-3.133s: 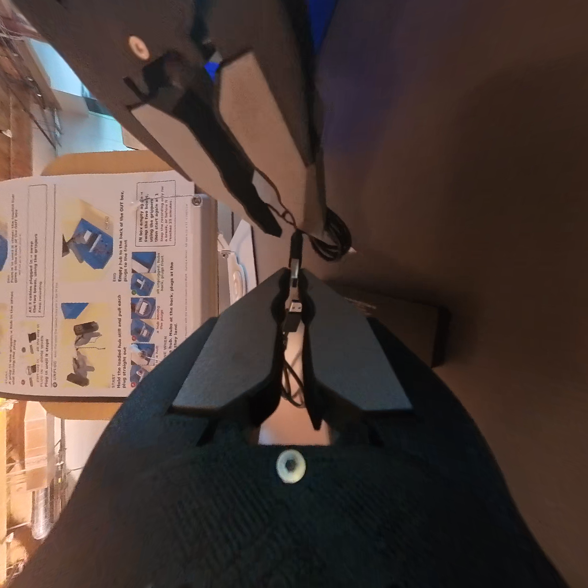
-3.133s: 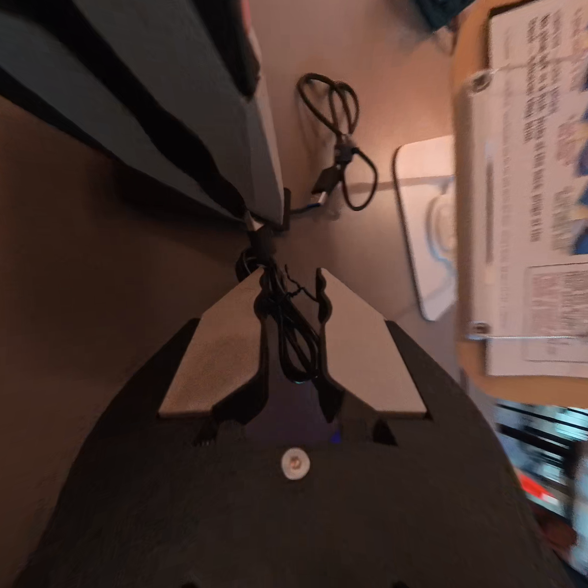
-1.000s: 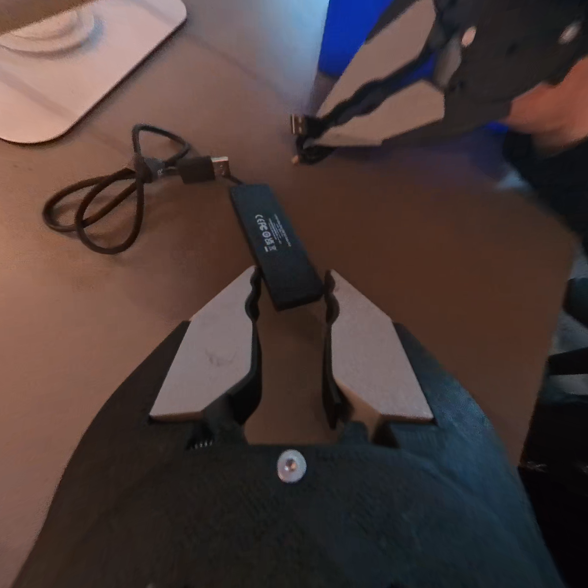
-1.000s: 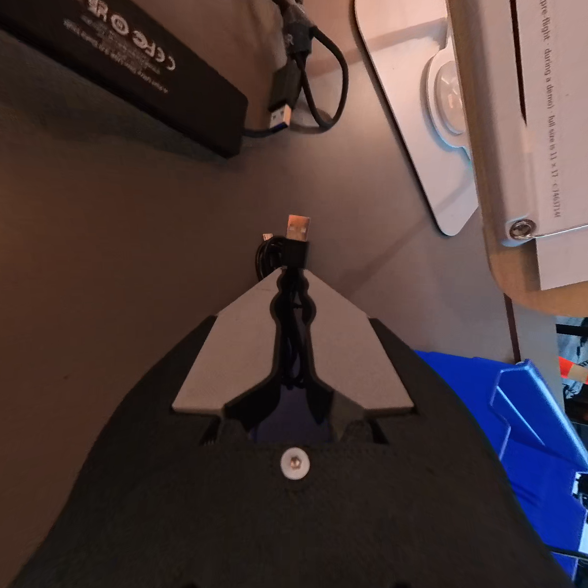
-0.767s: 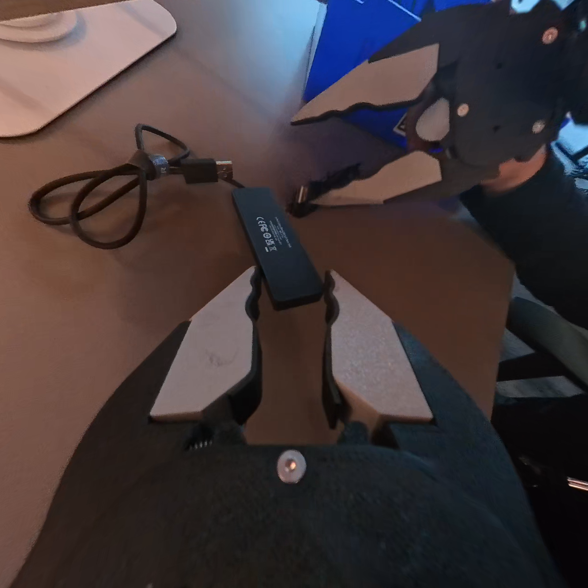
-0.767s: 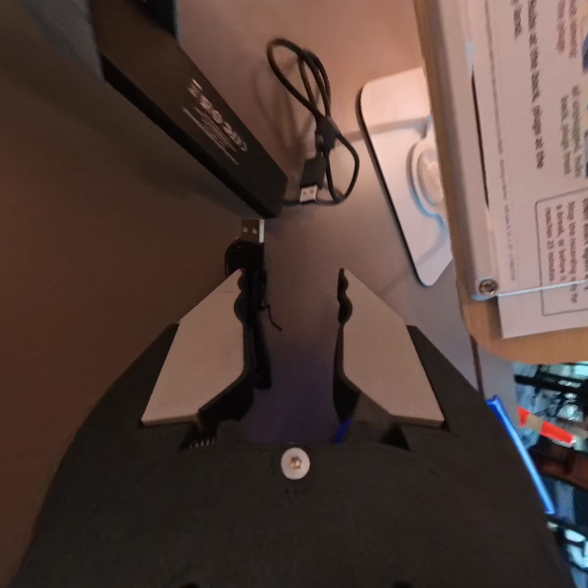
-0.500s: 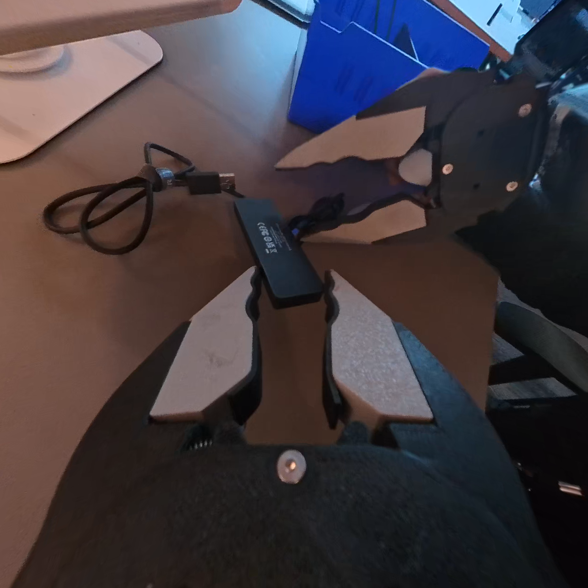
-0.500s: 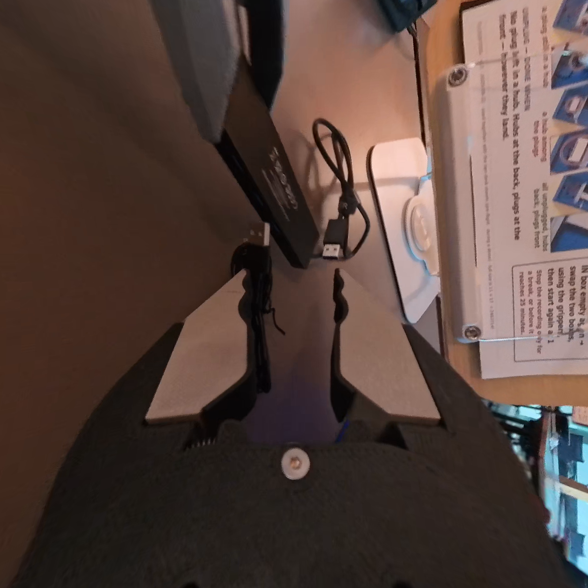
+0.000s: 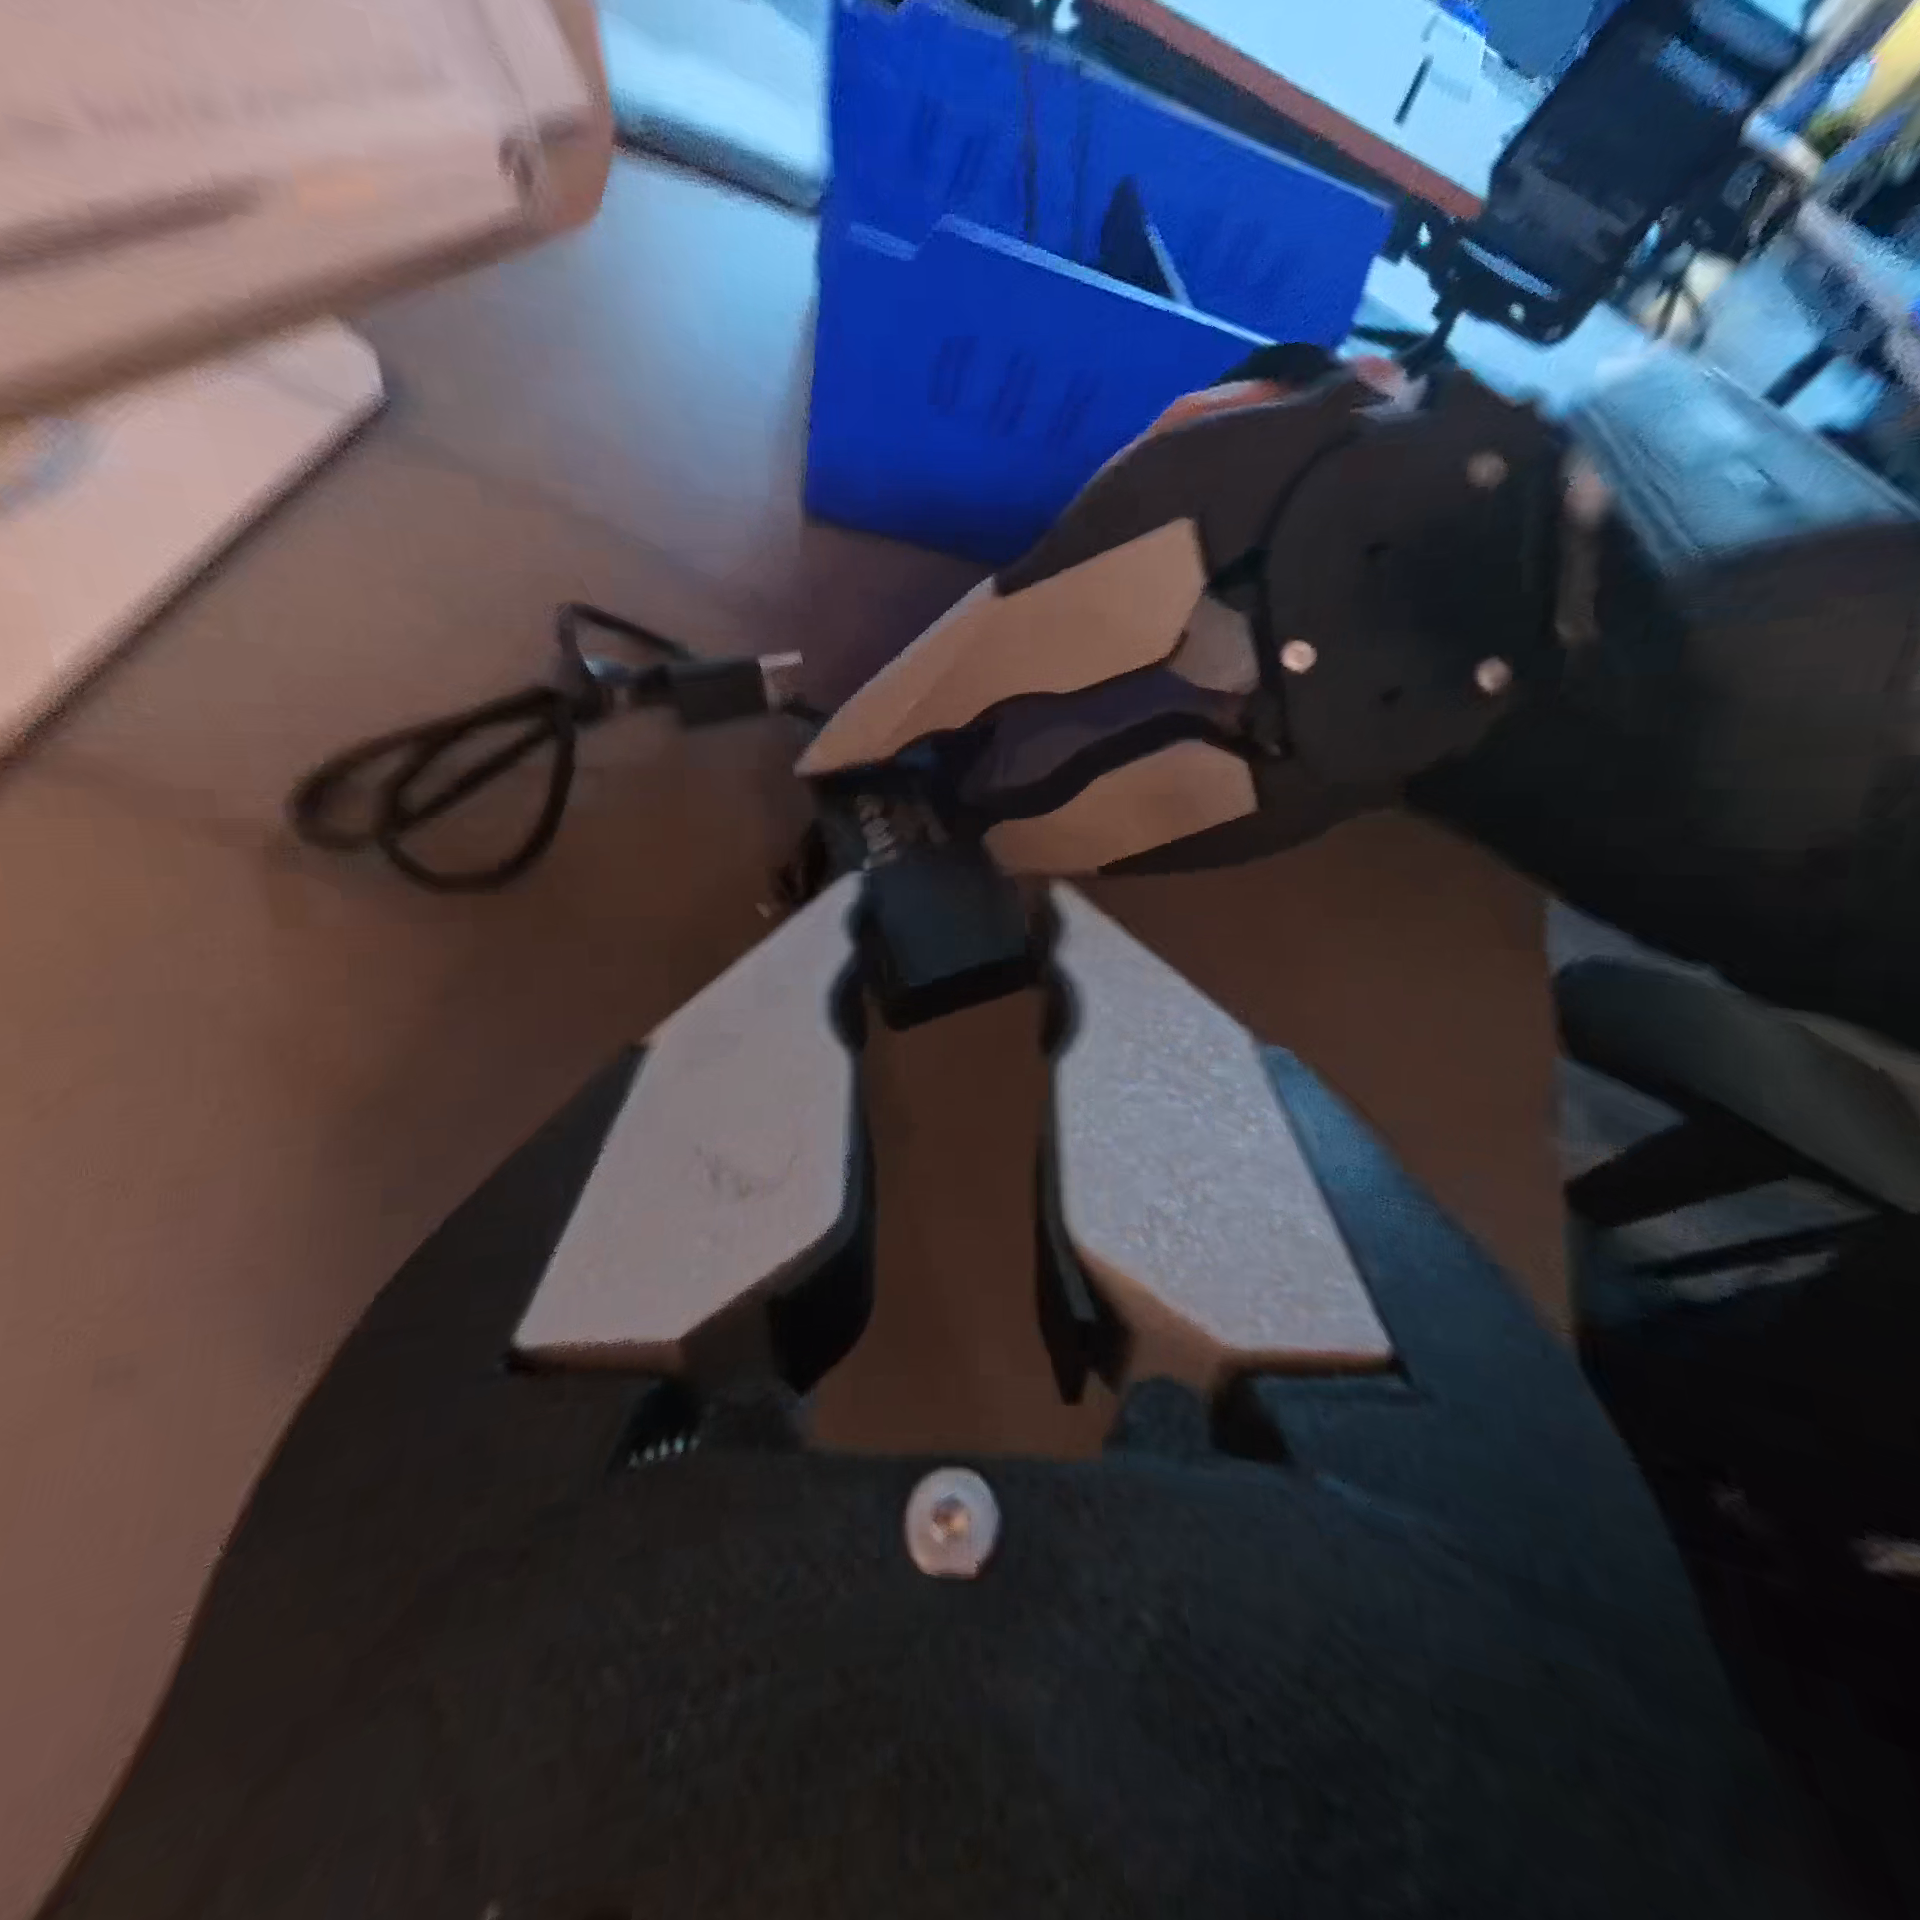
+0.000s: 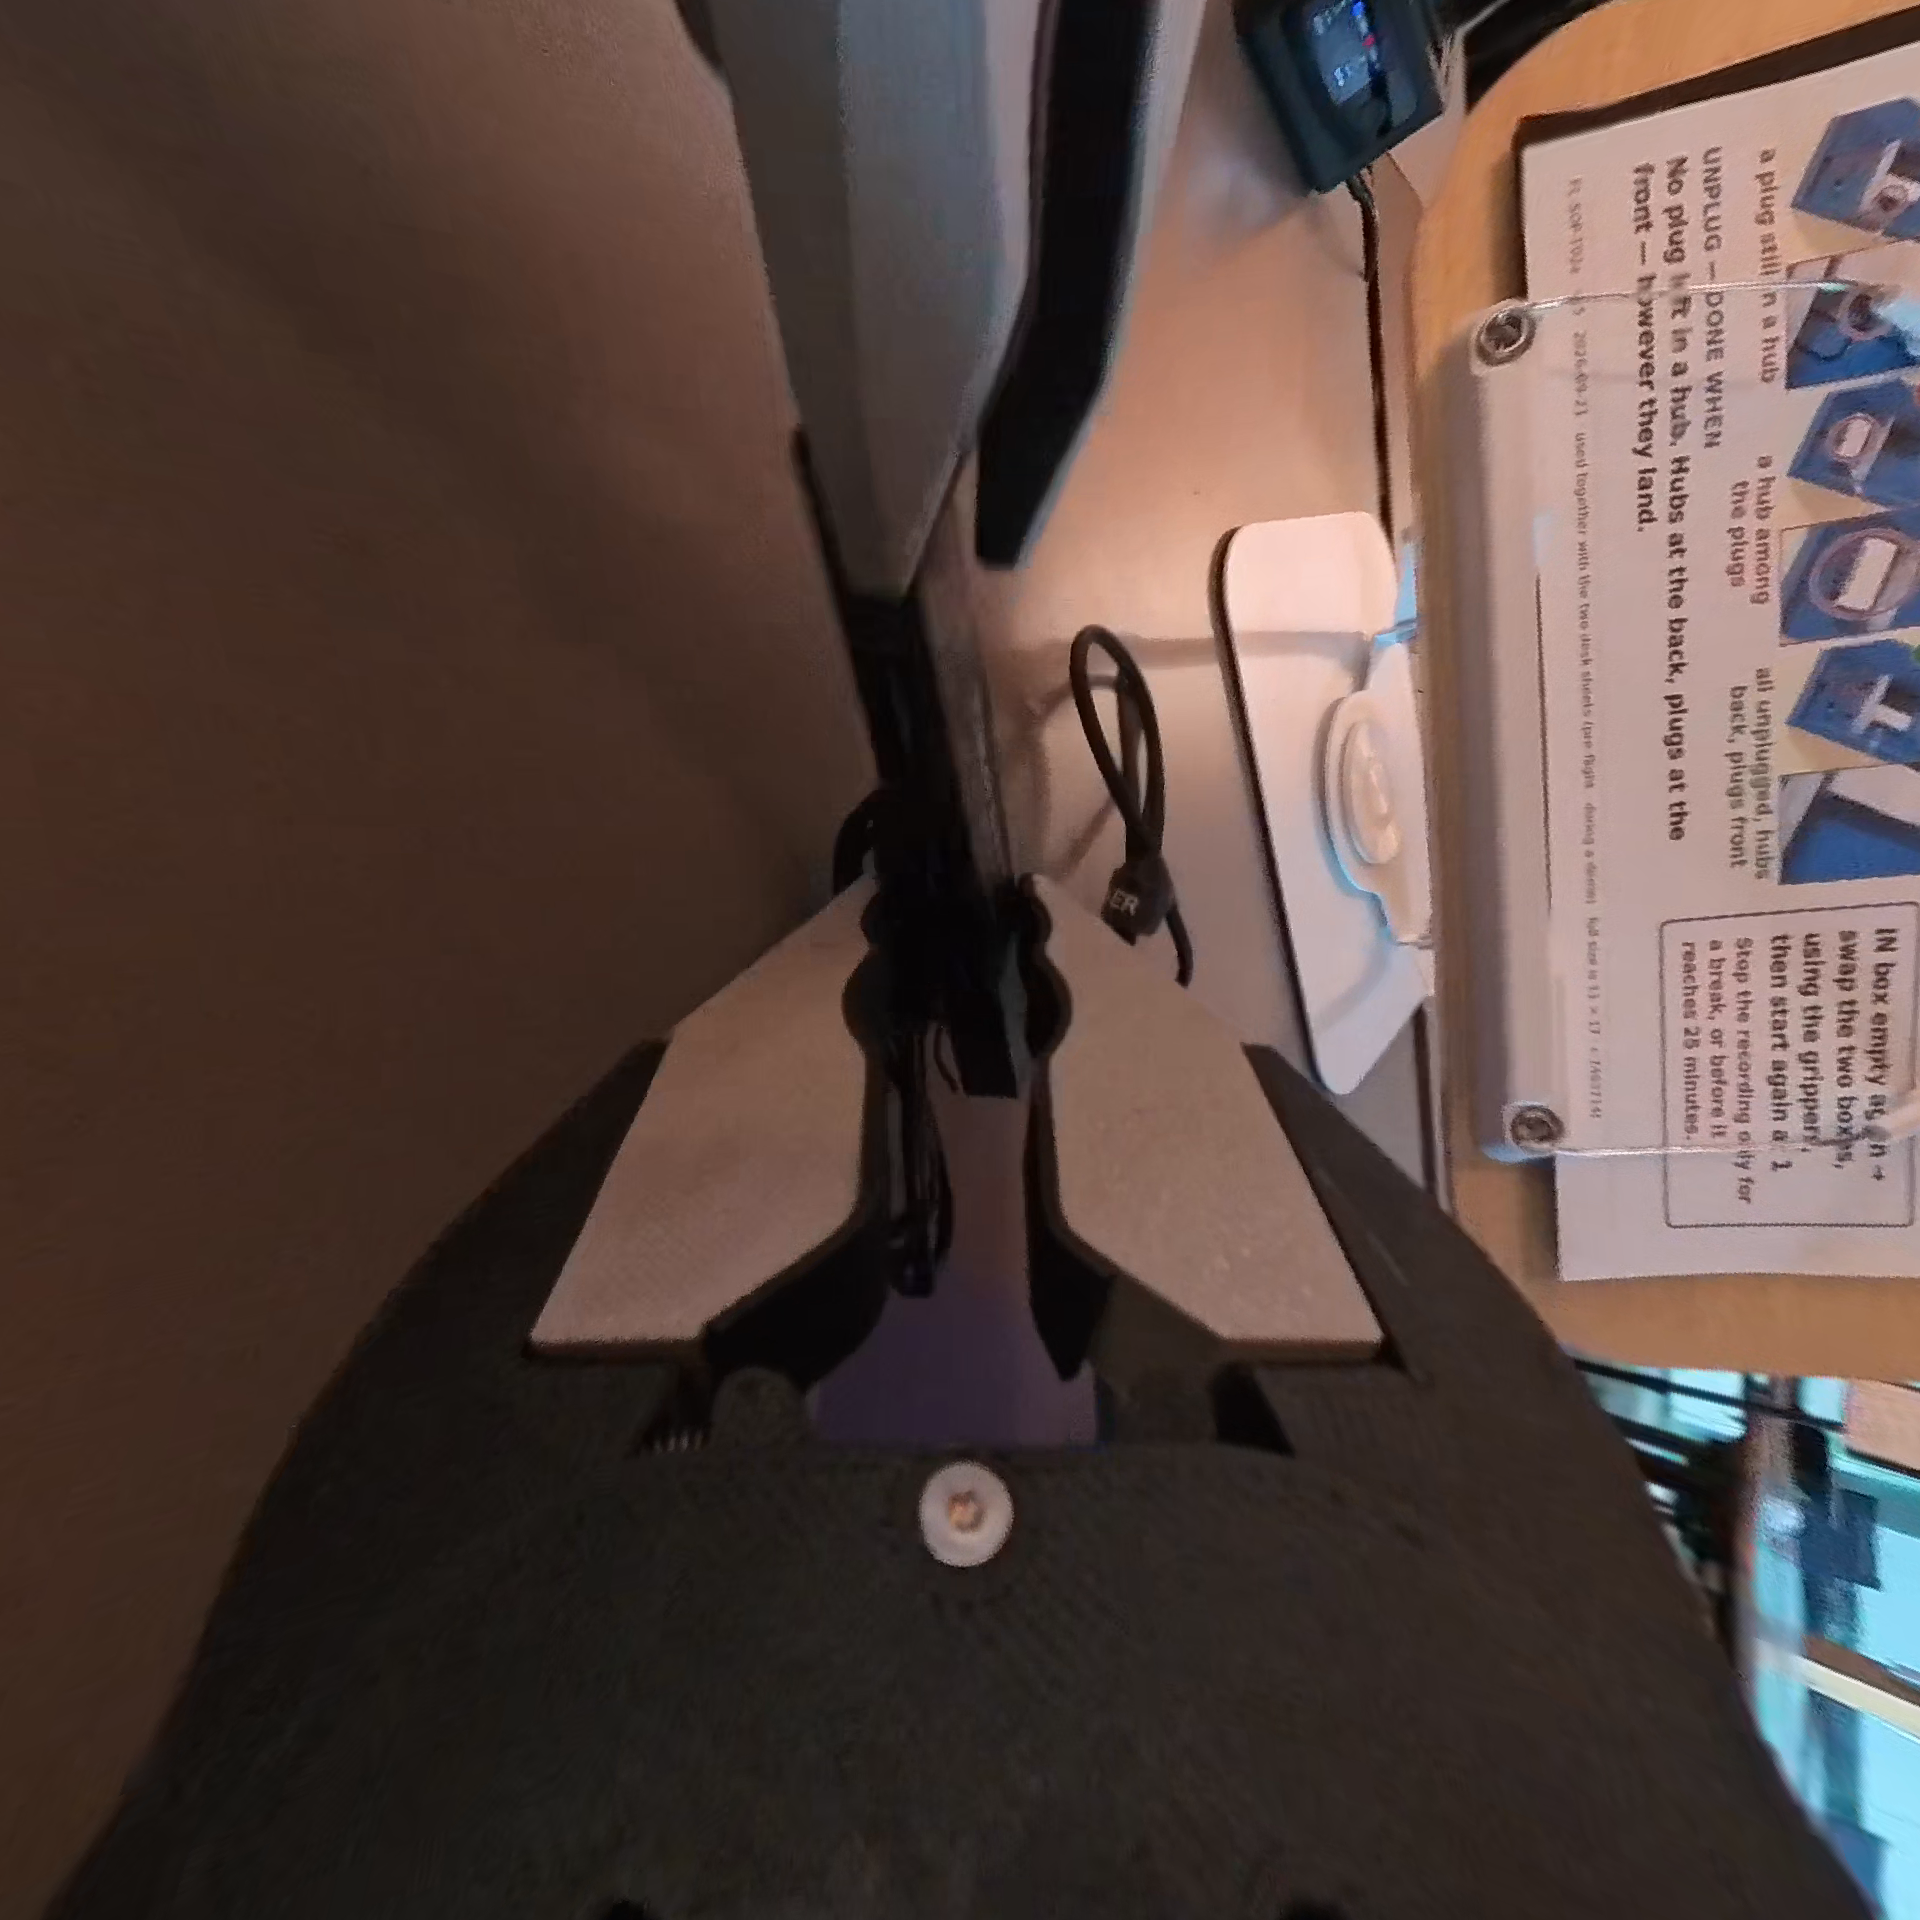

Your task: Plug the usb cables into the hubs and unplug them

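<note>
1. The brown bench (image 9: 312,1039) carries everything.
2. A blue box (image 9: 1039,343) stands at the far side, right of centre.
3. The left gripper (image 9: 948,961) pinches the near end of the black hub (image 9: 935,925), holding it between its fingertips.
4. The right gripper (image 10: 951,956) is closed around the hub's other end together with a bundled black cable (image 10: 904,1039).
5. A second coiled cable (image 9: 457,769) lies loose on the bench, left of the hub.

Right gripper (image 10: 951,966) fingers (image 10: 1174,1164) closed around the black hub (image 10: 982,935) and a bundled cable (image 10: 914,1049) above the desk (image 10: 416,520).
</note>
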